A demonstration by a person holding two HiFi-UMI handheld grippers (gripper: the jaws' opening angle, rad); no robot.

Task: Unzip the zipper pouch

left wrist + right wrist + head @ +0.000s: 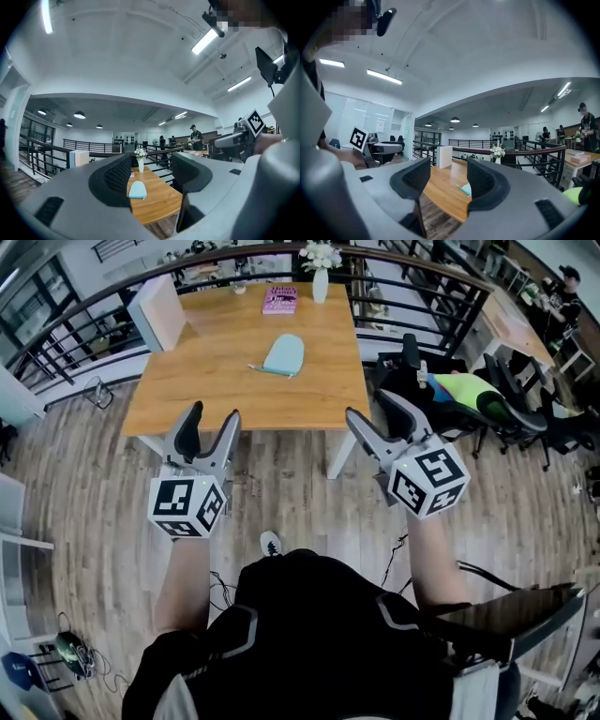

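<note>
A light blue zipper pouch (283,354) lies flat near the middle of the wooden table (197,395), with its zipper pull pointing left. Both grippers hang over the floor, short of the table's near edge, and neither touches the pouch. My left gripper (212,418) is open and empty. My right gripper (367,405) is also open and empty. In the left gripper view the pouch (137,190) shows between the open jaws of that gripper (152,169). In the right gripper view the pouch (465,189) is partly hidden behind the right jaw of that gripper (447,176).
A pink book (280,299), a white vase of flowers (321,277) and a white box (159,310) stand at the table's far side. Black chairs with a green item (469,390) crowd the right. A dark railing (412,296) runs behind the table.
</note>
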